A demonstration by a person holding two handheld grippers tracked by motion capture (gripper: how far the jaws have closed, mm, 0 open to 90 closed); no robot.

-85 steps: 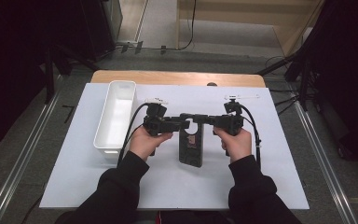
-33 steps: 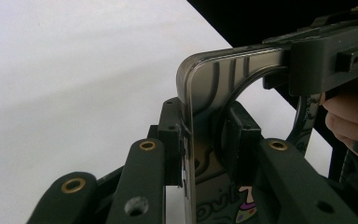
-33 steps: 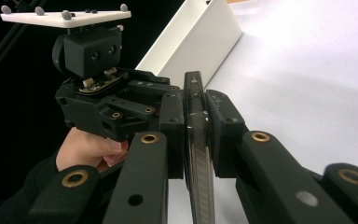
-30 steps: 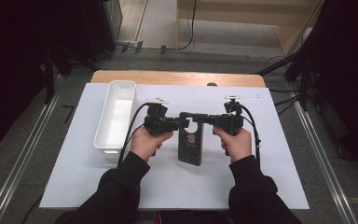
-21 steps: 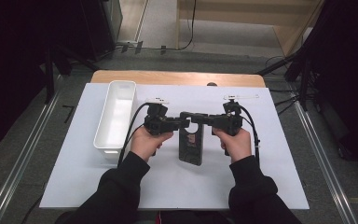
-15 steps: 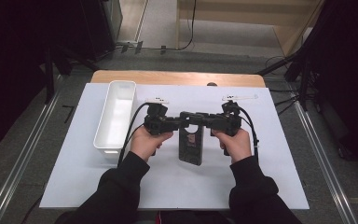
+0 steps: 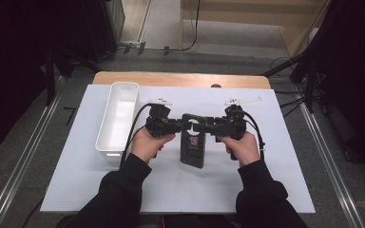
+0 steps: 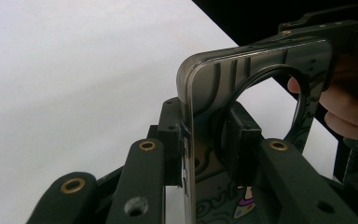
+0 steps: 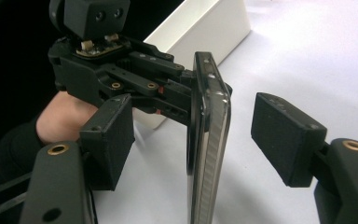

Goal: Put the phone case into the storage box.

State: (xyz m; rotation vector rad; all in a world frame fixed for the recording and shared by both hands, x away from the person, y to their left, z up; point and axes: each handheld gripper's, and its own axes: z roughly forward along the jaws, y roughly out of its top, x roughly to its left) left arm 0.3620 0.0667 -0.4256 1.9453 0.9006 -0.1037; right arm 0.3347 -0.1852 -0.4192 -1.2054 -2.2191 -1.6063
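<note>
A dark phone case (image 7: 192, 145) with a round cut-out stands on edge over the white mat, between my two hands. In the left gripper view the case (image 8: 256, 56) rises upright, and my left gripper (image 8: 209, 140) is shut on its lower edge. My left gripper (image 7: 177, 126) comes at it from the left in the high view. My right gripper (image 7: 205, 126) faces it from the right. In the right gripper view that gripper (image 9: 200, 140) is open, its pads (image 9: 284, 140) straddling the case's thin edge (image 9: 209, 154) with a gap on each side. The left gripper (image 9: 121, 70) shows beyond.
A long white bin (image 7: 119, 118) lies on the left of the white mat (image 7: 266, 180), and its corner (image 9: 205, 28) shows behind the left gripper. A wooden table edge (image 7: 180, 78) runs along the back. Dark floor and metal rails flank the mat.
My right gripper has edged slightly left, closer around the case. The left hand and the case have stayed put.
</note>
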